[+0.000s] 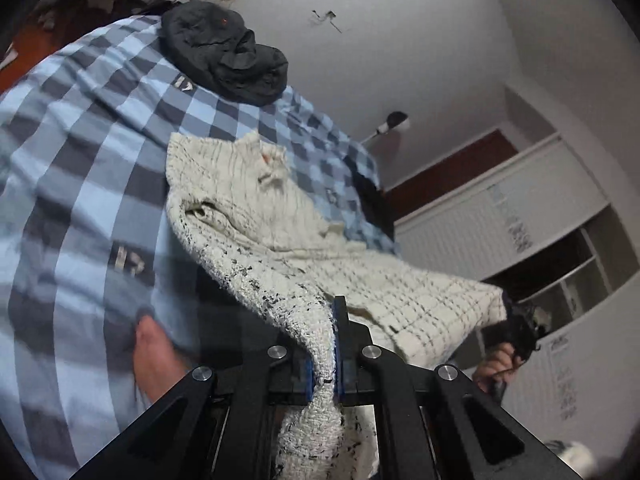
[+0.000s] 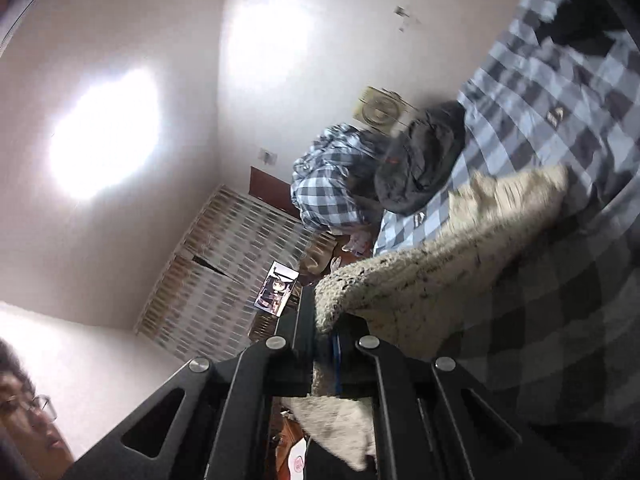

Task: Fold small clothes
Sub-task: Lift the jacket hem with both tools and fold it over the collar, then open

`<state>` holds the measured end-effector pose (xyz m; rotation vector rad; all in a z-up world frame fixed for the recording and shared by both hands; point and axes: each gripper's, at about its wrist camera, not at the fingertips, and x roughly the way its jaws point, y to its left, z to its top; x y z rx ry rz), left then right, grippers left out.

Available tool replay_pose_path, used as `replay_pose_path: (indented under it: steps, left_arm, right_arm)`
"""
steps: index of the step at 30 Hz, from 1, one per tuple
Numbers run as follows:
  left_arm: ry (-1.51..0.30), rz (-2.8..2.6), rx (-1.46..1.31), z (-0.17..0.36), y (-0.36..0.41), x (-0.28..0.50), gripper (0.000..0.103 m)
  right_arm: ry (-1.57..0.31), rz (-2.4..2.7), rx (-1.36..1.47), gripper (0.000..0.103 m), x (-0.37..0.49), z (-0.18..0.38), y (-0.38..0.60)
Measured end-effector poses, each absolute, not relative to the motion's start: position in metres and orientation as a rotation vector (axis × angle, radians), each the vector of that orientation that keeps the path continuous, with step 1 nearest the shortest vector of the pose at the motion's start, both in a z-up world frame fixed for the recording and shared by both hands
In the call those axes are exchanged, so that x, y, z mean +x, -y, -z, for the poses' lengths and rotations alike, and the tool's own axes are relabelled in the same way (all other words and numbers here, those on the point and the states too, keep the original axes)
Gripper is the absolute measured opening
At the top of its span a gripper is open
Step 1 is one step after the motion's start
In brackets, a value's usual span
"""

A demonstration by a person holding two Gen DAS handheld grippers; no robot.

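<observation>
Here the left gripper (image 1: 334, 344) pinches a bunched edge of the cream knit top (image 1: 280, 232), its blue pads pressed on the cloth. The right gripper (image 2: 326, 344) is likewise clamped on another edge of the top (image 2: 420, 276), which stretches between them above the checked bedsheet (image 1: 80, 160). A dark garment (image 1: 224, 52) lies farther back.

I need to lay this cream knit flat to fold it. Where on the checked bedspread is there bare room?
Free: the wide stretch of checked bedspread to the left of the cream knit, below the dark garment. Crowded: the bed's far end, where the dark garment is piled, and the strip at the right edge with another dark item.
</observation>
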<state>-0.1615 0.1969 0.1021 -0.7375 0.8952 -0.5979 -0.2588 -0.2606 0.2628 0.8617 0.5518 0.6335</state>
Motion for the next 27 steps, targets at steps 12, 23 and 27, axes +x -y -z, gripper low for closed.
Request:
replay_pose_path:
  steps: [12,23,27]
  left_arm:
    - [-0.887,0.593,-0.921,-0.066,-0.202,-0.163,0.006]
    - [-0.897,0.284,-1.197,0.072,-0.220,0.065,0.007]
    - [-1.065,0.163,-1.006,0.114,-0.220,0.111,0.008]
  right_arm:
    - [-0.634,-0.486,0.880,0.003,-0.255,-0.251,0.267]
    - [-0.700,-0.149,1.088,0.003,-0.058,-0.131,0.333]
    - [-0.812,-0.036,1.032,0.009,-0.005,-0.083,0.348]
